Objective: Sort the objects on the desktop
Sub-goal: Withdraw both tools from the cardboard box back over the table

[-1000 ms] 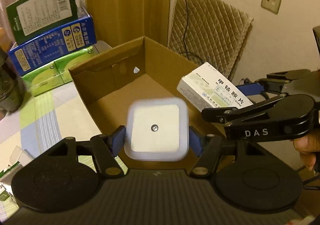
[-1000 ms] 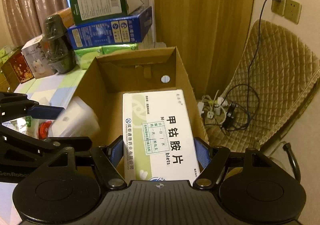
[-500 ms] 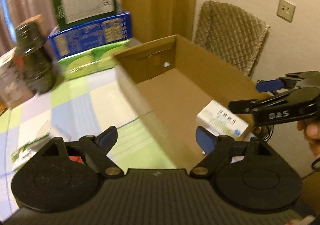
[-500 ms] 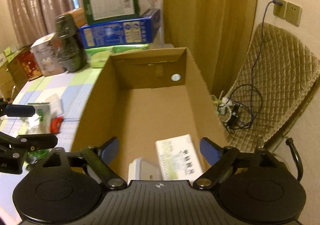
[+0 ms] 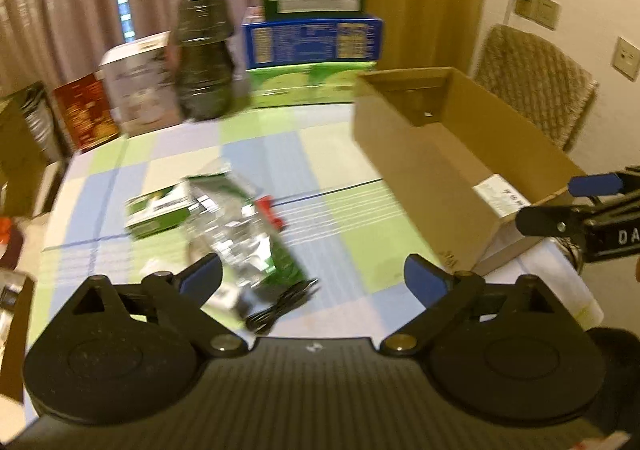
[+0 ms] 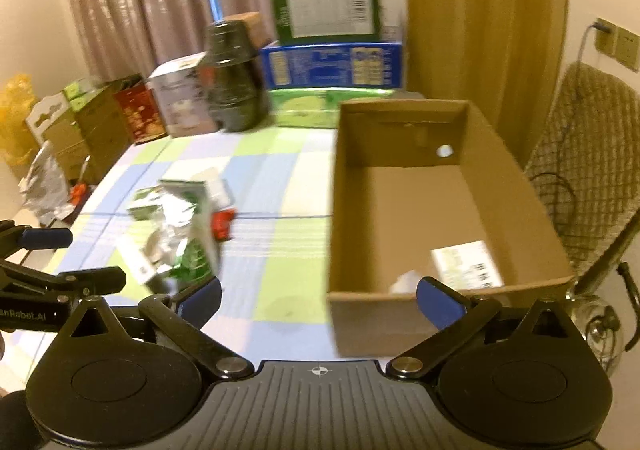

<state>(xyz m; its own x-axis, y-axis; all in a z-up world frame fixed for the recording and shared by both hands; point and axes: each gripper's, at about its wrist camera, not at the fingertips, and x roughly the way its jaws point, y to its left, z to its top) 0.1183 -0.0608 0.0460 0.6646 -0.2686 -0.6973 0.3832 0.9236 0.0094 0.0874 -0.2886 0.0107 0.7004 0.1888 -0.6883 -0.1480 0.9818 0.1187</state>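
Note:
An open cardboard box [image 6: 520, 190] stands at the table's right edge. Inside it lie the white medicine box [image 6: 466, 264] and a white square night light [image 6: 404, 282], partly hidden by the front wall. The medicine box [image 5: 502, 200] shows over the box wall [image 5: 420, 166] in the left wrist view. My left gripper [image 5: 312, 278] hangs above a heap of foil and green packets [image 5: 240, 226], its jaws opening with nothing between them. My right gripper [image 6: 318, 300] is over the table by the box's near left corner, jaws opening and empty.
A green-white carton [image 5: 158, 210], a small red object [image 5: 272, 210] and a black cable [image 5: 280, 304] lie by the heap. A dark jar [image 5: 206, 58] and stacked blue, green and white cartons [image 5: 312, 38] line the table's far edge. A padded chair [image 6: 588, 154] stands right.
Both grippers let go of their loads, the night light and the medicine box, into the cardboard box, opened wide, and swung left and back toward the heap on the table.

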